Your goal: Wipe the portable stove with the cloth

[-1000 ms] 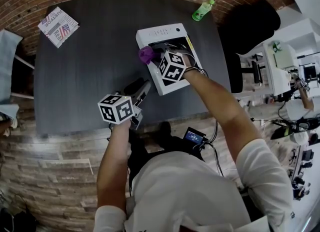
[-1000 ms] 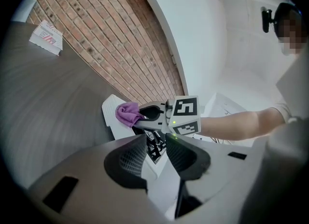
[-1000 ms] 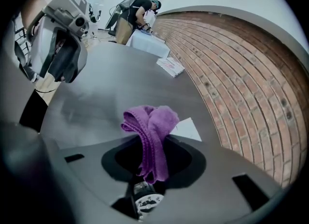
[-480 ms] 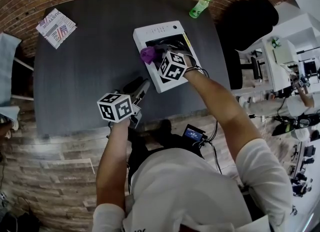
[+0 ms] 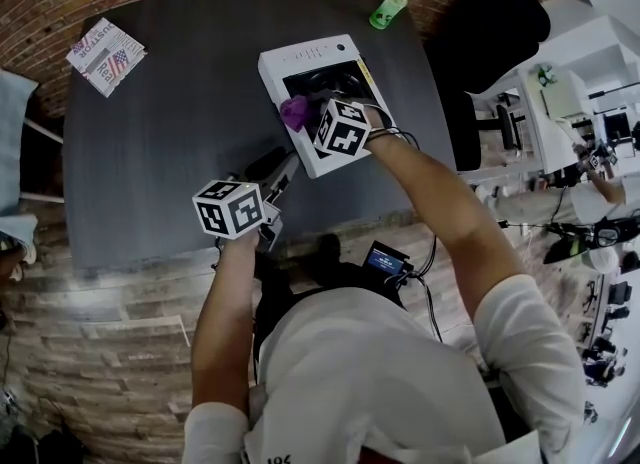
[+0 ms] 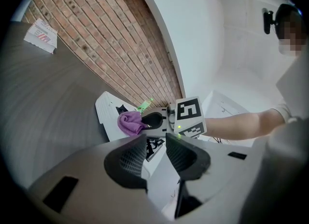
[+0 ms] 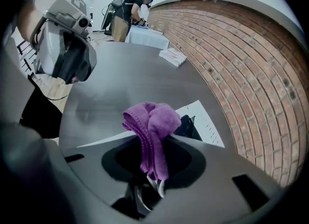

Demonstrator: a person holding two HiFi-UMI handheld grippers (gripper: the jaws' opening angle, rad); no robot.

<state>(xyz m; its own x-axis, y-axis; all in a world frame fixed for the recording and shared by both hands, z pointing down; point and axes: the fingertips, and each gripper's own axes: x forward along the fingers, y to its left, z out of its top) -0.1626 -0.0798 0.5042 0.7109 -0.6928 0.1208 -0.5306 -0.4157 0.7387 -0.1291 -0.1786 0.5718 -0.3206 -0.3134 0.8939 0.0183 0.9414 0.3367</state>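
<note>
The white portable stove (image 5: 305,57) lies on the dark table (image 5: 170,132), its black burner recess in the middle. My right gripper (image 5: 305,114) points steeply down over the stove's left edge, shut on a bunched purple cloth (image 5: 294,112). In the right gripper view the cloth (image 7: 154,126) hangs pinched between the jaws, with the stove (image 7: 205,117) beneath. My left gripper (image 5: 281,170) hovers near the table's front edge, short of the stove, open with nothing between its jaws. In the left gripper view, that left gripper (image 6: 155,156) faces the stove (image 6: 107,113) and the cloth (image 6: 129,121).
A green bottle (image 5: 390,4) lies at the table's far right corner. A printed booklet (image 5: 105,55) sits at the far left. A black chair (image 5: 490,32) stands to the right of the table. Brick wall runs behind. A person (image 7: 128,13) stands far off at another table.
My right gripper has slid the purple cloth a little along the stove's left side, toward the near end. The left gripper has stayed where it was.
</note>
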